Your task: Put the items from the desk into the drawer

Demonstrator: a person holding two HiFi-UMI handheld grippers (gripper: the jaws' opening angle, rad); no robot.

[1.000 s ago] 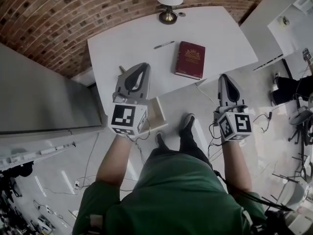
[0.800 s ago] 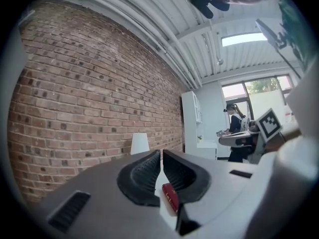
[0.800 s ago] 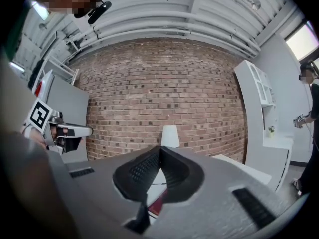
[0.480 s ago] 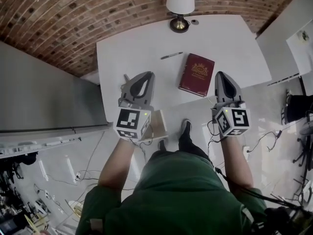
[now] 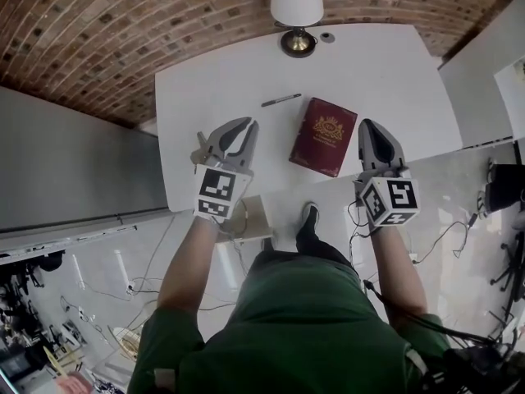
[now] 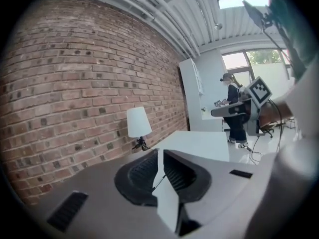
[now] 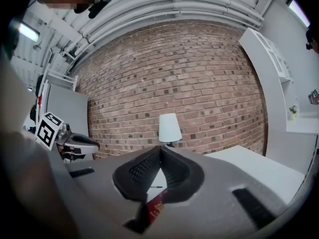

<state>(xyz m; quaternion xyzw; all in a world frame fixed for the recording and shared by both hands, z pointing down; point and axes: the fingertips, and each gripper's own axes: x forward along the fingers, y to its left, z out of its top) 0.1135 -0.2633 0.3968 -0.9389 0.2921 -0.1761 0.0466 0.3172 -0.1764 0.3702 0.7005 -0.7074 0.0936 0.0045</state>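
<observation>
Lying on the white desk (image 5: 377, 64), the red book (image 5: 323, 135) is found just left of the right gripper (image 5: 371, 124) — nearer than the left gripper (image 5: 245, 125) — its long axis roughly along the jaws; both are closed, nothing held.

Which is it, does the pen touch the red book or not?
Apart. The head view shows bare white desk between the pen and the red book.

Smooth desk, rough brick

We see a white rectangular desk top (image 5: 246, 80), smooth and matt, against a rough red brick wall (image 5: 123, 23); the dark red hardback book (image 5: 323, 135) bears gilt stamping, and the round brass-coloured metal lamp base (image 5: 298, 43) shines.
</observation>
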